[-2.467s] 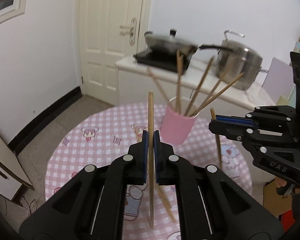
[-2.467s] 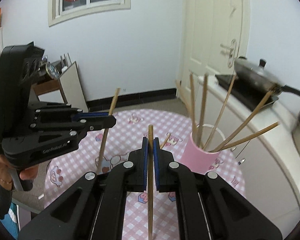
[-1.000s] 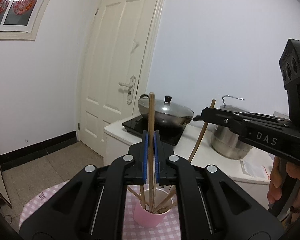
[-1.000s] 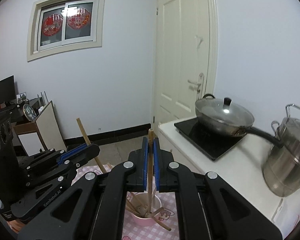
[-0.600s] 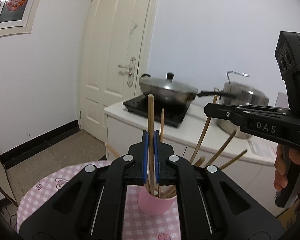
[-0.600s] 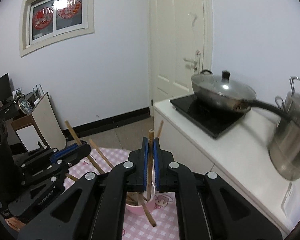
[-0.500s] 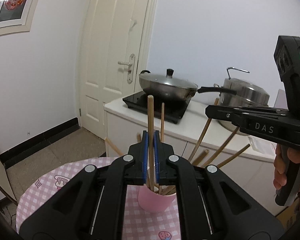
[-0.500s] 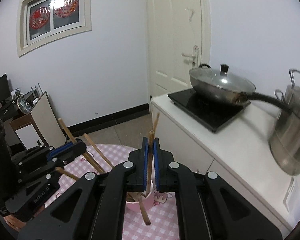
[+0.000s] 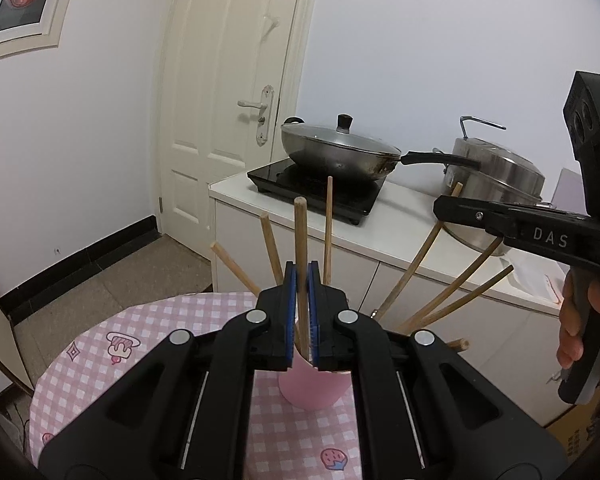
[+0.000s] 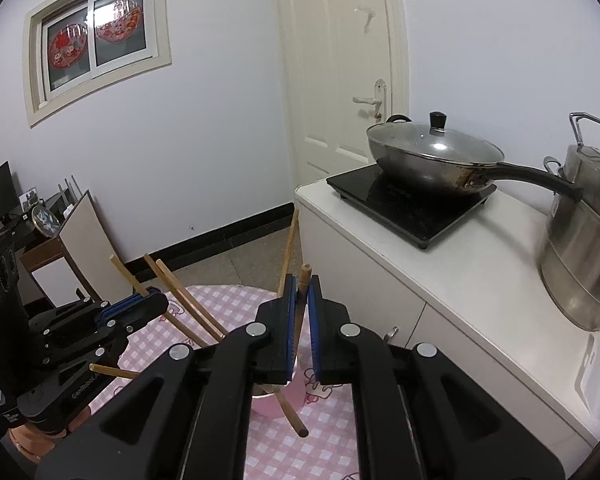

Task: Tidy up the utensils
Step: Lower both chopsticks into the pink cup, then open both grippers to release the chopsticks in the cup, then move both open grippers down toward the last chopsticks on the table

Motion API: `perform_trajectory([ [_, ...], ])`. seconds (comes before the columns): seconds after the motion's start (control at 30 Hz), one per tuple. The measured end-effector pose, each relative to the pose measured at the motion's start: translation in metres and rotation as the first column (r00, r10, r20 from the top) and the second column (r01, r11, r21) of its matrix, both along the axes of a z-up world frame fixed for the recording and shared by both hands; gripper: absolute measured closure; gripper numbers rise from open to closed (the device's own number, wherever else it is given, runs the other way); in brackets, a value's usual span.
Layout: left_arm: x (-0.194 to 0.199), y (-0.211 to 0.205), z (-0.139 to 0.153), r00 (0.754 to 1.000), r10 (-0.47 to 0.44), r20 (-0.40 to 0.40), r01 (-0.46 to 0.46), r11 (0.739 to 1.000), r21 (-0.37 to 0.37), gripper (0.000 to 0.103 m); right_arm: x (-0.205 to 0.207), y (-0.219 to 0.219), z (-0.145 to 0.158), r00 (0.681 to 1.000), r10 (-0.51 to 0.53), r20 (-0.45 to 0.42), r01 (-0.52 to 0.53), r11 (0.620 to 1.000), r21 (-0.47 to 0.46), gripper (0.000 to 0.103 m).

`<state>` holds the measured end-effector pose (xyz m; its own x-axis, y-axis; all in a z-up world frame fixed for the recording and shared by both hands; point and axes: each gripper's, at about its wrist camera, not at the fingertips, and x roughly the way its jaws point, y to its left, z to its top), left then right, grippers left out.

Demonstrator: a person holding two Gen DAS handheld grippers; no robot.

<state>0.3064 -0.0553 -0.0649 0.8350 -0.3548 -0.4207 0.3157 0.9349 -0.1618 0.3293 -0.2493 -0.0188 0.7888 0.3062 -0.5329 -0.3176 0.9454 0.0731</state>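
A pink cup (image 9: 314, 390) stands on the pink checked round table (image 9: 100, 360) and holds several wooden chopsticks fanned outward. My left gripper (image 9: 301, 276) is shut on an upright wooden chopstick (image 9: 300, 236) right above the cup. In the right wrist view my right gripper (image 10: 300, 294) has its jaws slightly parted, and a tilted chopstick (image 10: 302, 280) stands between them over the cup (image 10: 276, 404). The right gripper also shows in the left wrist view (image 9: 500, 220), with a chopstick (image 9: 416, 264) slanting down from it into the cup. The left gripper shows in the right wrist view (image 10: 140, 308).
A white counter (image 10: 440, 280) stands close behind the table with a black induction hob (image 10: 412, 204), a lidded wok (image 10: 432, 152) and a steel pot (image 10: 584, 240). A white door (image 9: 228, 100) is beyond. One chopstick (image 10: 290, 416) leans out over the cup's near side.
Both grippers have come down over the cup, chopsticks lowering toward it. The right jaws have parted a little and its chopstick now tilts between them.
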Motion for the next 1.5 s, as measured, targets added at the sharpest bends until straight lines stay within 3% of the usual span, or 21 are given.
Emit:
perform_trajectory([
  [0.37, -0.020, 0.007, 0.023, 0.999, -0.037, 0.005, 0.037, 0.998, -0.050, 0.095, -0.019, 0.000, 0.013, 1.000, -0.002, 0.017, 0.002, 1.000, 0.010, 0.094],
  [0.43, -0.027, 0.007, 0.029, 0.999, -0.040, 0.015, 0.041, 0.998, -0.051, 0.087, -0.026, 0.000, 0.017, 1.000, -0.004, 0.027, 0.004, 1.000, 0.008, 0.092],
  [0.5, -0.034, 0.008, 0.034, 0.999, -0.043, 0.023, 0.044, 0.997, -0.056, 0.072, -0.035, 0.001, 0.021, 0.999, -0.007, 0.041, 0.006, 1.000, 0.003, 0.089],
  [0.67, -0.056, 0.007, 0.052, 0.997, -0.055, 0.057, 0.057, 0.998, -0.042, 0.071, -0.060, 0.004, 0.028, 0.996, -0.021, 0.082, 0.023, 0.999, -0.023, 0.084],
  [0.73, -0.065, 0.007, 0.058, 0.996, -0.053, 0.066, 0.056, 0.998, -0.042, 0.065, -0.069, 0.005, 0.028, 0.995, -0.033, 0.094, 0.036, 0.999, -0.033, 0.082],
  [0.77, -0.070, 0.008, 0.060, 0.996, -0.050, 0.073, 0.053, 0.998, -0.041, 0.056, -0.075, 0.006, 0.028, 0.994, -0.042, 0.105, 0.047, 0.998, -0.040, 0.081],
  [1.1, -0.113, 0.006, 0.069, 0.991, -0.045, 0.123, 0.042, 0.999, 0.024, 0.049, -0.121, 0.014, 0.016, 0.985, -0.091, 0.149, 0.098, 0.994, -0.041, 0.071],
  [1.5, -0.142, 0.018, 0.055, 0.992, -0.034, 0.123, 0.026, 0.998, 0.062, 0.035, -0.157, 0.030, -0.004, 0.973, -0.138, 0.184, 0.148, 0.988, -0.038, 0.056],
])
